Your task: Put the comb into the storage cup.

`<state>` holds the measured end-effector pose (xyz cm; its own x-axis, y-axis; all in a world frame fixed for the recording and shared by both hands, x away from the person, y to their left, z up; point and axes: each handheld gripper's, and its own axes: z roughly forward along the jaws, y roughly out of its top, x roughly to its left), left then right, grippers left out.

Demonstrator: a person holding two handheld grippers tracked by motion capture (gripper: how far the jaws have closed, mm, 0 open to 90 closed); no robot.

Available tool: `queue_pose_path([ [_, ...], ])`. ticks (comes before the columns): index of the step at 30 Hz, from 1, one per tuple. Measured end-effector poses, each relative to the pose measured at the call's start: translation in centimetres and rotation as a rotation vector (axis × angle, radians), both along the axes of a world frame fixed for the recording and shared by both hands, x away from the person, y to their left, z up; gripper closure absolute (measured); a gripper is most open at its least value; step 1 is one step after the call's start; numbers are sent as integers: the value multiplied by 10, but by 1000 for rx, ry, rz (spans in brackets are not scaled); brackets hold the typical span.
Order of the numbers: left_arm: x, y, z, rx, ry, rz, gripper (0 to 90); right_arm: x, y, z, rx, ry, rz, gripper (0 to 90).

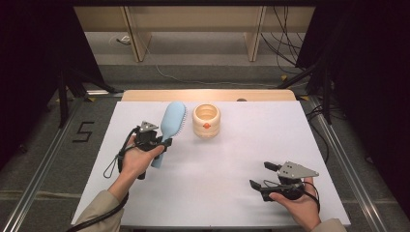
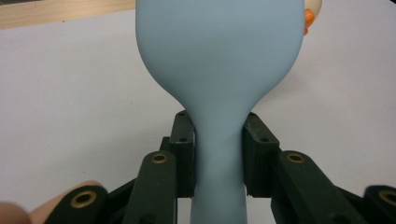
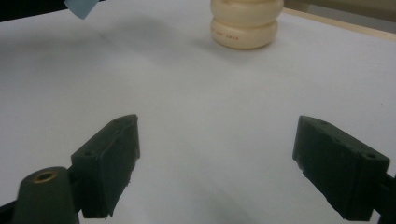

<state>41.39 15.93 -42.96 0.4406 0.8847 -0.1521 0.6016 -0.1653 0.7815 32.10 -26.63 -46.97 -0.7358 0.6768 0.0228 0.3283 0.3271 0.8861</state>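
Observation:
A light blue hairbrush [image 1: 171,125] is held at the left of the white table, its head pointing away from me and its bristles facing right. My left gripper [image 1: 162,143] is shut on its handle; in the left gripper view both black pads press the narrow neck of the hairbrush [image 2: 219,70] from either side. A cream ribbed cup [image 1: 206,121] with an orange mark stands just right of the brush head, and the cup [image 3: 246,23] shows far ahead in the right gripper view. My right gripper [image 1: 263,175] rests at the near right, open, with nothing between its fingers [image 3: 109,163].
The white table sheet [image 1: 232,154] spreads between the two hands. A wooden strip [image 1: 208,94] runs along the far edge. Beyond it are wooden legs and cables on the floor. Metal rails flank the table on both sides.

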Motion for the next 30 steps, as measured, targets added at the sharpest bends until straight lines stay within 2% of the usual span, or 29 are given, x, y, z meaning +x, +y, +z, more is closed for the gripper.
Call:
queue_pose_path([
  [11,-4,-5,2,-15,-22,-7,691,0,1,0,1,0,1,159],
  [30,-9,-14,4,-37,-39,-21,690,-1,7,1,41,11,10,158],
])
